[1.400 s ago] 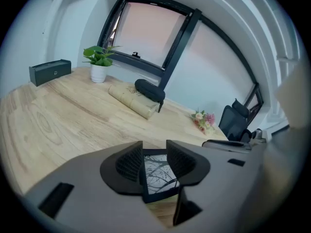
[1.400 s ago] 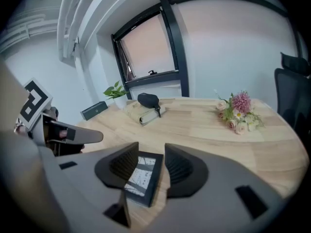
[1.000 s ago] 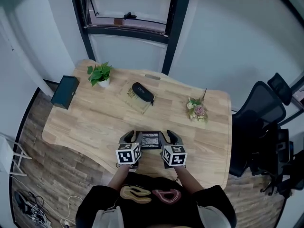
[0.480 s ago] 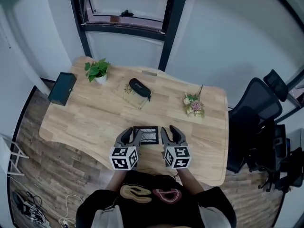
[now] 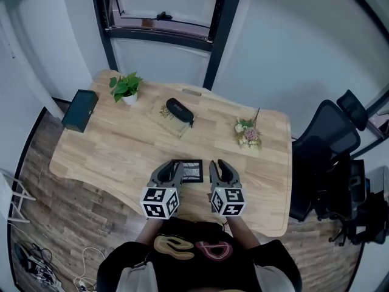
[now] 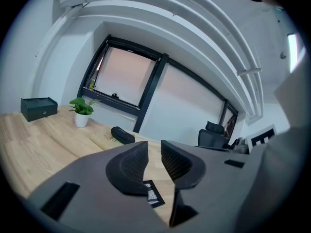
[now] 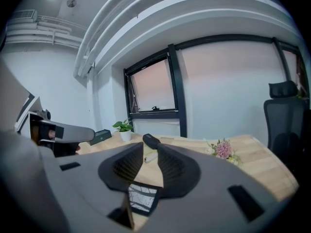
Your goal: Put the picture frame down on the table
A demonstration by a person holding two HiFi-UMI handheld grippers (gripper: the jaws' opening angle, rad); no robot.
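Note:
A small black picture frame (image 5: 192, 170) with a pale sketch-like print lies flat on the wooden table (image 5: 109, 148) near its front edge. My left gripper (image 5: 170, 174) sits just left of the frame and my right gripper (image 5: 222, 174) just right of it, both a little nearer to me. In the left gripper view the jaws (image 6: 154, 147) stand slightly apart with nothing between them, and a corner of the frame (image 6: 153, 195) shows below them. The right gripper (image 7: 150, 147) is likewise open and empty, with the frame (image 7: 141, 198) lying under its jaws.
At the back of the table stand a small potted plant (image 5: 126, 88) and a dark box (image 5: 79, 110). A black glasses case (image 5: 180, 111) rests on a book, and a flower bunch (image 5: 248, 132) lies to the right. An office chair (image 5: 331, 145) stands off the table's right end.
A second ago the frame was between both grippers, close to me. It now lies flat on the table, and both grippers have drawn back a little.

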